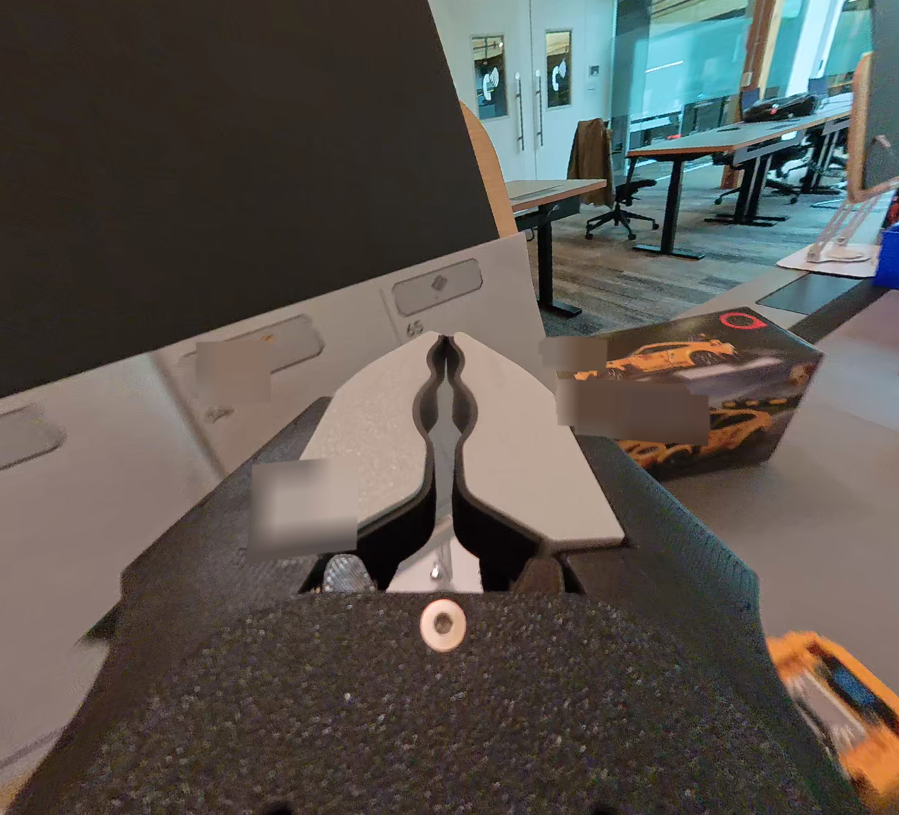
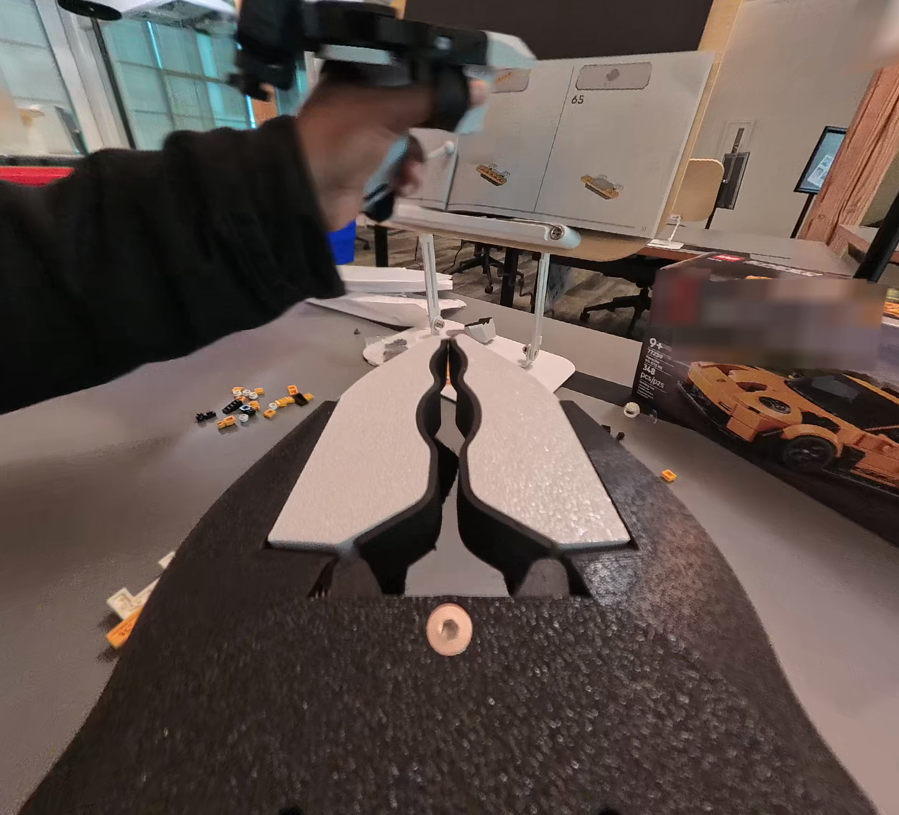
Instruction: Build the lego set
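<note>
**A:** What's seen in the left wrist view?

**B:** The left gripper is closed, tips touching, nothing pinched between them. It's pointed at the open instruction booklet, which is propped up right in front of the tips. The lego box with the orange car printed on it is seen right of the booklet, on the grey table. A blurry orange build is caught low at the frame's right edge.

**A:** And the right wrist view?

**B:** The right gripper is also shut at the tips and empty. The booklet is held up on a white stand. The other gripper is raised at the booklet's left edge, gripped by a hand in a black sleeve. Loose orange, black and grey pieces are scattered left of the stand, with the box to the right of it.
</note>
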{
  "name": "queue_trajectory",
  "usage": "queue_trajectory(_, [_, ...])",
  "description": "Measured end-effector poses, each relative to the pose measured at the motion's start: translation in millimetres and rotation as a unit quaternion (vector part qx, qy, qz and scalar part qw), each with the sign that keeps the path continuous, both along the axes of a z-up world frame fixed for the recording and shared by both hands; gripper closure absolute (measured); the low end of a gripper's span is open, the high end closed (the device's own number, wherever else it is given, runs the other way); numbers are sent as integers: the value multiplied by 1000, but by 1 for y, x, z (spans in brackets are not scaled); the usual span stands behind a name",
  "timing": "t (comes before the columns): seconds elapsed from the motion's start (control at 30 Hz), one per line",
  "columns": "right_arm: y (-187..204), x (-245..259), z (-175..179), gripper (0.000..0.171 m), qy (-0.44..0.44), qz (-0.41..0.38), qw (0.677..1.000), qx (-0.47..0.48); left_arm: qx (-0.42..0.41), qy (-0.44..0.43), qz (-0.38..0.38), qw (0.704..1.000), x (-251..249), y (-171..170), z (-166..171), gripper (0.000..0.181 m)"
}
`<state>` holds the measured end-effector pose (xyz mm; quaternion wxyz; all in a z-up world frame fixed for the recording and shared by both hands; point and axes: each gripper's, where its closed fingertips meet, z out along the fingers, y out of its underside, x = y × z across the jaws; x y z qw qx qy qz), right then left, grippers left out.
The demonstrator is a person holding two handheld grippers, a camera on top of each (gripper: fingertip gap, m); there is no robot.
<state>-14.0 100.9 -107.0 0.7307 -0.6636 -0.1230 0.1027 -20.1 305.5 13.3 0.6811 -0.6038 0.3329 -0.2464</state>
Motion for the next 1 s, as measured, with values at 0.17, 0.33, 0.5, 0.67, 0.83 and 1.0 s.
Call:
queue_trajectory(0.17, [3, -6, -11, 170, 1, 20, 1000, -18, 3, -15, -4, 1000, -106, -42, -3, 181])
queue_trajectory(0.33, [3, -18, -23, 171, -24, 42, 998, -28, -17, 13, 24, 999, -212, -71, -35, 181])
queue_trajectory(0.5, [5, -28, -37, 171, -74, 46, 996, -36, -32, 28, 83, 996, -295, -93, -70, 181])
queue_trajectory(0.67, [5, -32, -41, 165, -82, 54, 994, -38, -41, 28, 166, 985, -373, -100, -88, 181])
queue_trajectory(0.83, [3, -33, -39, 156, -71, 69, 994, -37, -49, 68, 263, 961, -474, -89, -73, 181])
queue_trajectory(1.0, [4, -34, -45, 166, -81, 68, 993, -50, -154, 177, 271, 933, -539, -58, -89, 169])
